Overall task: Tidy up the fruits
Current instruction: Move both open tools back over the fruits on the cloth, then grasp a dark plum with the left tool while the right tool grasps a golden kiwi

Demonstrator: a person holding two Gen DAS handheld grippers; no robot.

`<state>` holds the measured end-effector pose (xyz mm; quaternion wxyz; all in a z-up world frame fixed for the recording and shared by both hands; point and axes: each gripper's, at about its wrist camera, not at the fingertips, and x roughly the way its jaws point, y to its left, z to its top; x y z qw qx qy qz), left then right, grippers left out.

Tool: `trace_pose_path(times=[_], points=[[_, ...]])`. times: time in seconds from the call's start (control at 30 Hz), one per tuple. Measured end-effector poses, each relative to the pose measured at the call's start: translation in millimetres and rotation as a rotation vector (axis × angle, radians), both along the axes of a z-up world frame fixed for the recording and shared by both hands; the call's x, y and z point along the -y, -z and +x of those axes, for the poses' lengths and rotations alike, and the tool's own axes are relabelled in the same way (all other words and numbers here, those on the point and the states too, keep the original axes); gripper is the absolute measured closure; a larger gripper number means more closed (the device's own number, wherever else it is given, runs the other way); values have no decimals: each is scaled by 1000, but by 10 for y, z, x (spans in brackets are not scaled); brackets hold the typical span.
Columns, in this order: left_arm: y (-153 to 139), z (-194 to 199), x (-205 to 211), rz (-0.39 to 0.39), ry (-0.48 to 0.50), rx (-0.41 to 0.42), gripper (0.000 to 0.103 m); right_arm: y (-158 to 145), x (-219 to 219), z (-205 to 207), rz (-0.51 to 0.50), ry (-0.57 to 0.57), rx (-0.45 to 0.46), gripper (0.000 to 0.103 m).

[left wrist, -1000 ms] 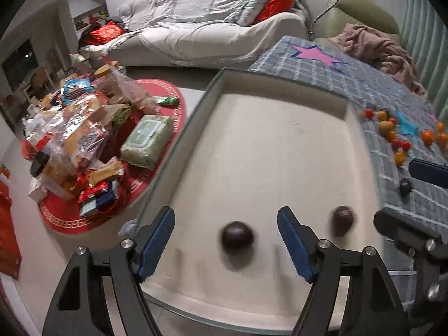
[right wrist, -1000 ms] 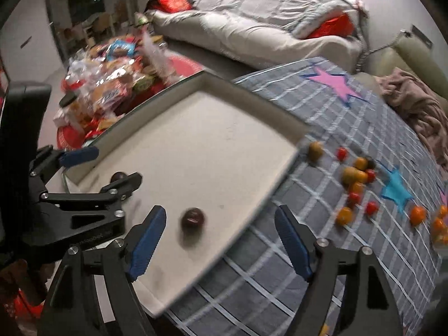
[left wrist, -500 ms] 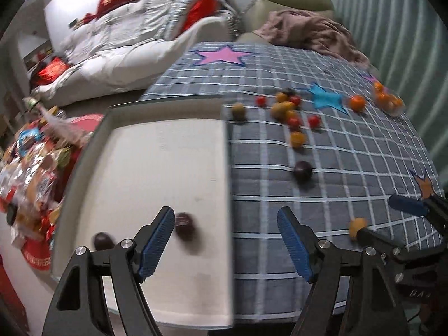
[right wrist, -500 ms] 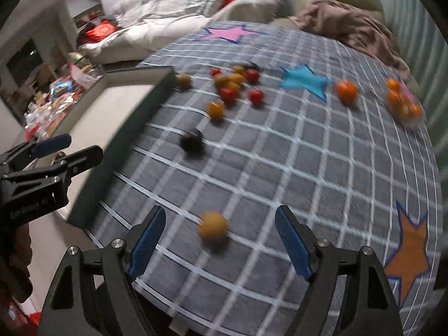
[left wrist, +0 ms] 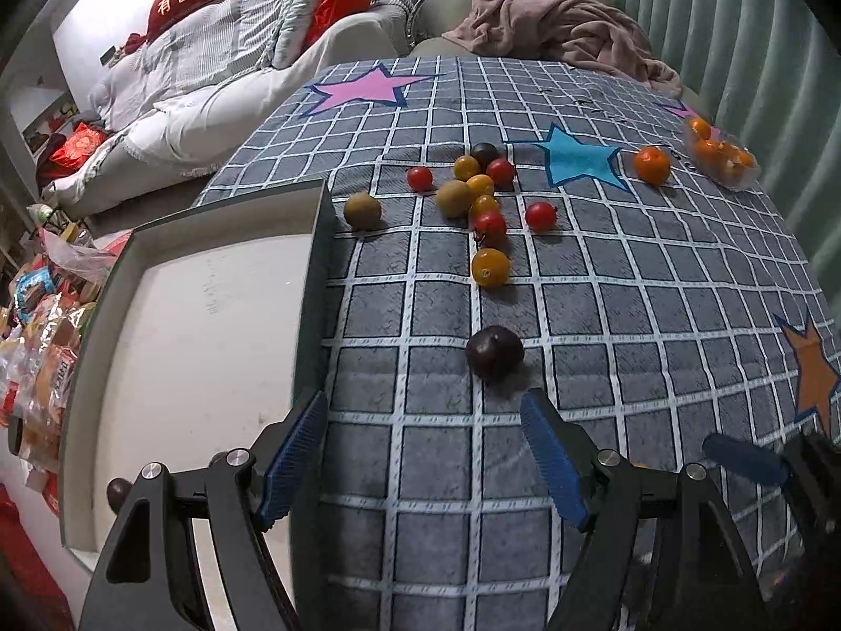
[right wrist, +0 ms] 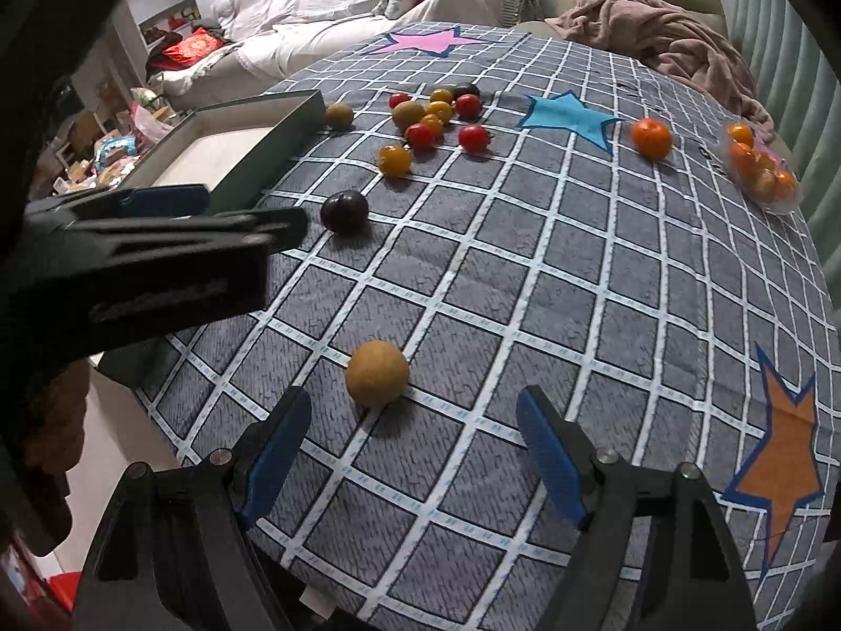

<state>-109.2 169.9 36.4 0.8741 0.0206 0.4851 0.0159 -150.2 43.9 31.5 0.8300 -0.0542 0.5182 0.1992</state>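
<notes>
My left gripper (left wrist: 424, 405) is open and empty over the checked cloth, just right of the white-floored tray (left wrist: 315, 289). A dark plum (left wrist: 494, 352) lies just past its right fingertip. One dark fruit (left wrist: 118, 491) shows in the tray's near corner. My right gripper (right wrist: 413, 399) is also open, with a tan round fruit (right wrist: 377, 373) on the cloth just beyond its fingertips and nothing touching it. The right wrist view also shows the plum (right wrist: 344, 211), the tray (right wrist: 273, 131) and the left gripper (right wrist: 236, 210) beside it.
A cluster of red, yellow and tan small fruits (left wrist: 478, 194) lies mid-cloth, with a yellow tomato (left wrist: 490, 267) nearer. An orange (right wrist: 652, 138) and a clear bag of oranges (right wrist: 762, 168) sit far right. A sofa, a blanket and floor clutter surround the table.
Both grippers swung right, from over the tray to over the cloth. The plum now lies ahead of the left gripper, and the tan fruit is close before the right one. Both stayed open.
</notes>
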Motion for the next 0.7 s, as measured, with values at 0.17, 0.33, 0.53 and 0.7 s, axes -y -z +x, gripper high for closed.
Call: trace_pose_path(times=[0.17, 0.33, 0.53, 0.7], points=[[90, 170, 78, 3, -13, -19, 26, 54, -59, 34, -2, -4, 9, 20], [181, 319, 172, 19, -7, -36, 26, 75, -101, 61, -8, -7, 37, 22], [300, 356, 166, -39, -20, -72, 38, 48, -135, 68, -16, -30, 72, 72], [275, 336, 248, -53, 21, -71, 73, 39, -66, 64, 23, -26, 57, 74]])
